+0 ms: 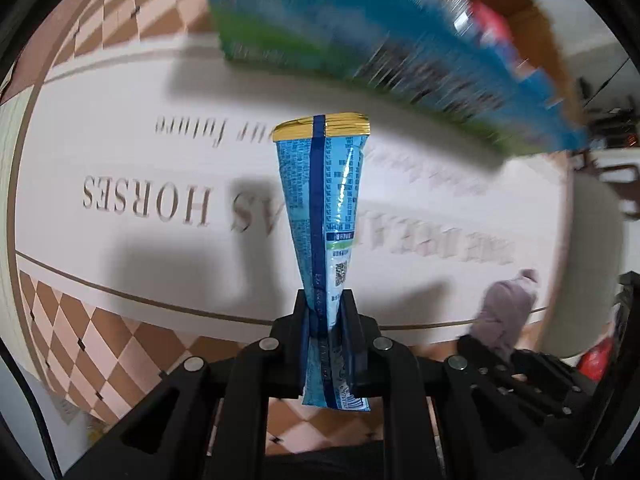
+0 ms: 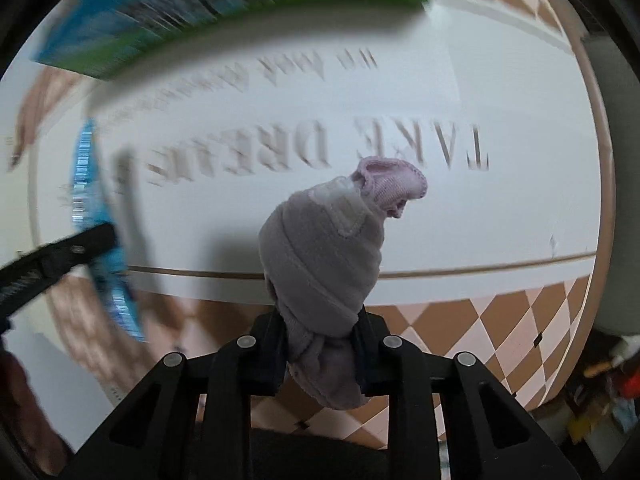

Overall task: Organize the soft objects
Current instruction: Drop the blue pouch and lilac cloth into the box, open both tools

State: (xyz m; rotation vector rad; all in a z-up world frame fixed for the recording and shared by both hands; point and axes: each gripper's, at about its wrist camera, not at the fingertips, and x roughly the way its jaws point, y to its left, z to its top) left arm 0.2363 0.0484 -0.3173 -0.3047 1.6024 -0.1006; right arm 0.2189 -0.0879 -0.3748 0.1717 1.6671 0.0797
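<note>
My left gripper (image 1: 325,312) is shut on a blue snack packet (image 1: 320,200) with a gold top edge, held upright above the white table mat (image 1: 120,152). The packet also shows blurred at the left of the right wrist view (image 2: 86,184). My right gripper (image 2: 320,320) is shut on a rolled grey-lilac sock bundle (image 2: 324,252) with a pink cuff, above the mat (image 2: 480,220). That bundle shows at the lower right of the left wrist view (image 1: 506,304). A large blue-and-green bag (image 1: 360,40) lies blurred at the far side of the mat, also in the right wrist view (image 2: 200,4).
The mat has printed lettering and a brown-and-pink checkered border (image 1: 100,344). A brown cardboard box (image 1: 536,32) stands behind the blue-and-green bag. Room clutter lies beyond the table's right edge (image 2: 600,392).
</note>
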